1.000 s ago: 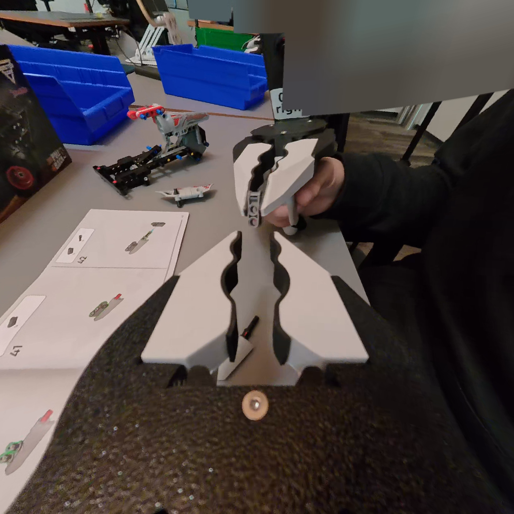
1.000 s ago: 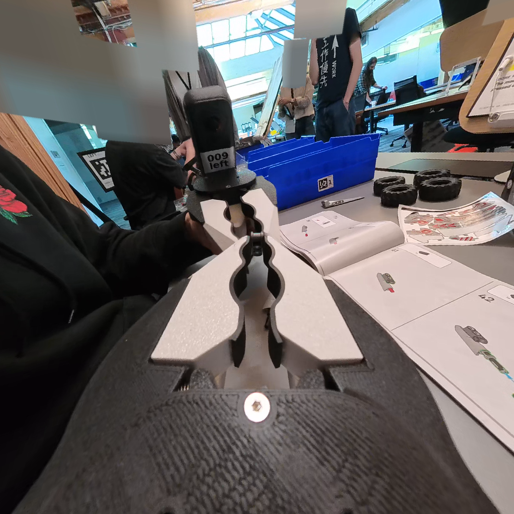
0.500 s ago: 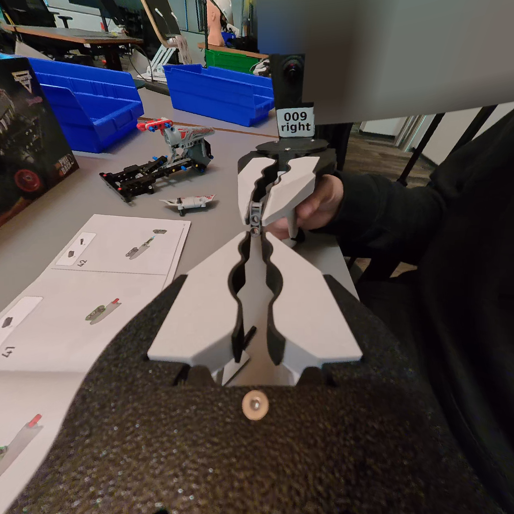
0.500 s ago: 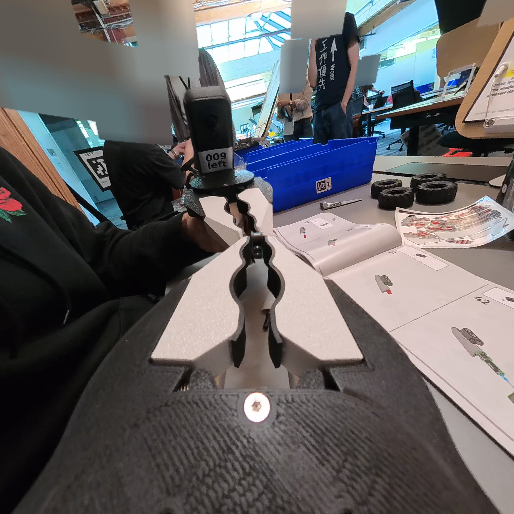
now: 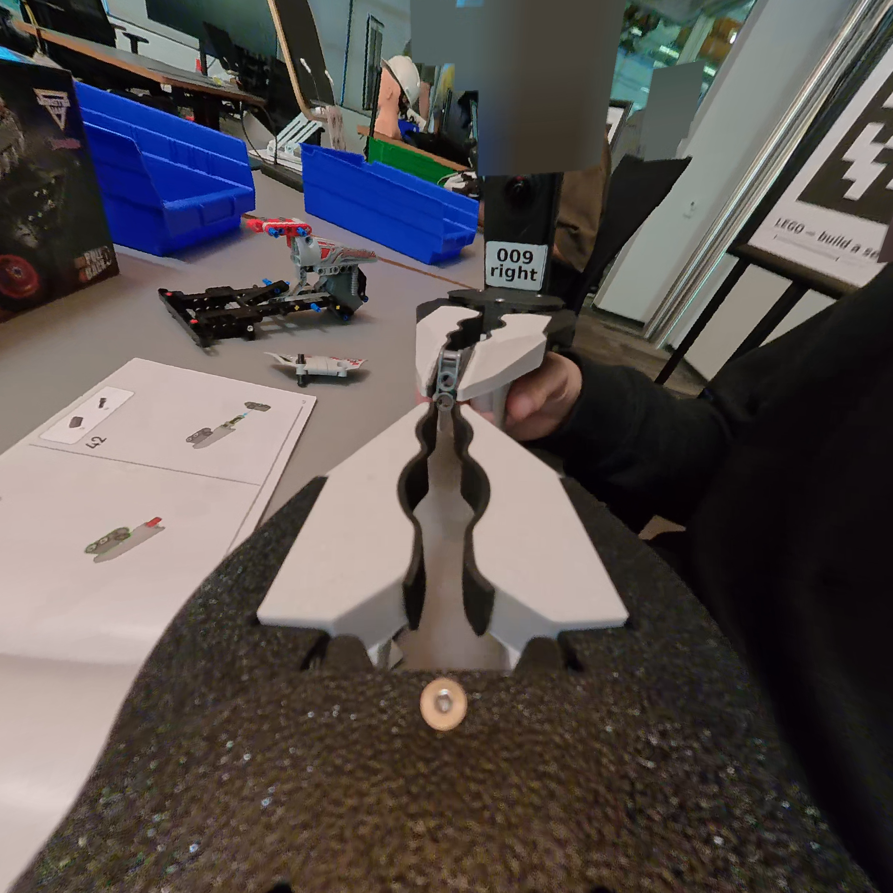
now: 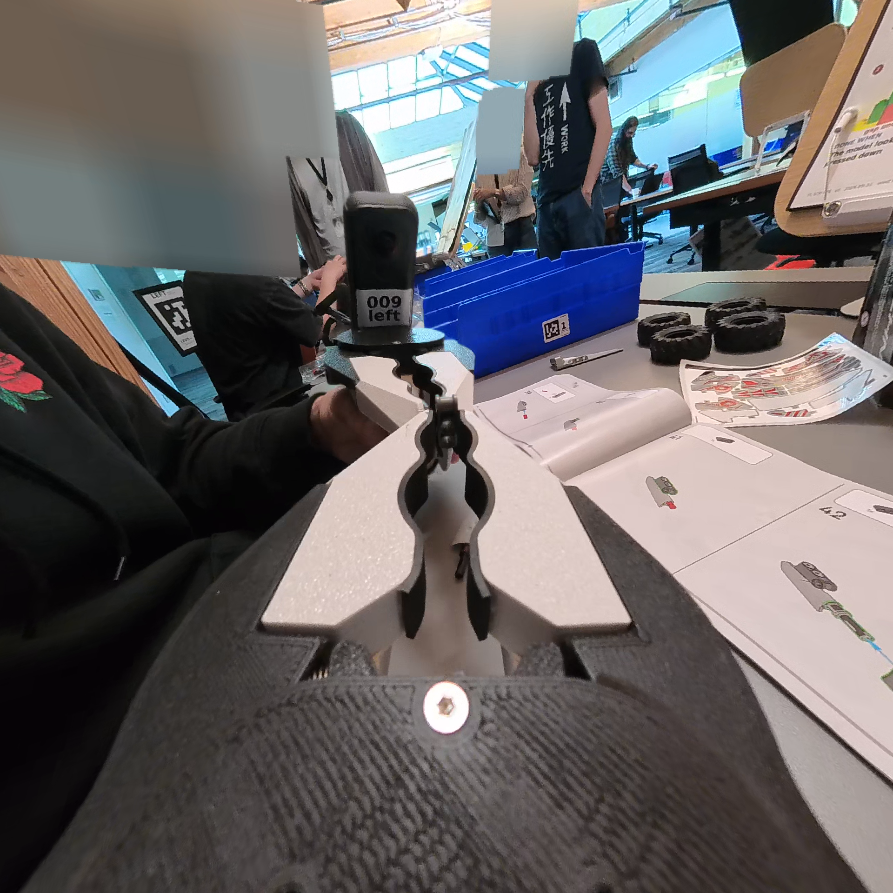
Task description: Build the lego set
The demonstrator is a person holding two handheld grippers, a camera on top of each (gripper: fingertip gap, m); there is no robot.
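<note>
The two hand-held grippers now meet tip to tip above the near edge of the bench (image 5: 386, 299). A second ago the left hand-held gripper (image 5: 443, 421) stood clearly apart, with its fingers spread wide; half a second ago they had narrowed and drawn up to the other. Now its fingertips (image 5: 423, 420) are closed in to a thin gap right at the grey beam (image 5: 447, 374). Whether they actually press on it cannot be told.

The right hand-held gripper (image 6: 445, 437) has kept its grasp throughout: its fingers are nearly together and clamp the beam's dark lower end (image 6: 447, 432), with the beam's grey top poking out toward the left one. In the left view that gripper (image 5: 447, 386) appears opposite, tilted, with the beam sticking out of its tips.

The small black pin seen earlier between the left fingers no longer shows in the left view; in the right view a black pin (image 6: 460, 565) lies on the bench below the fingers.

The chassis (image 5: 261, 299), the small white part (image 5: 319, 365) and the booklet (image 5: 145, 483) lie on the bench as before; they sit lower in the left view, which has tilted up. The tyres (image 6: 710, 331), sticker sheet (image 6: 783, 386) and blue bins (image 6: 531, 299) are unmoved.
</note>
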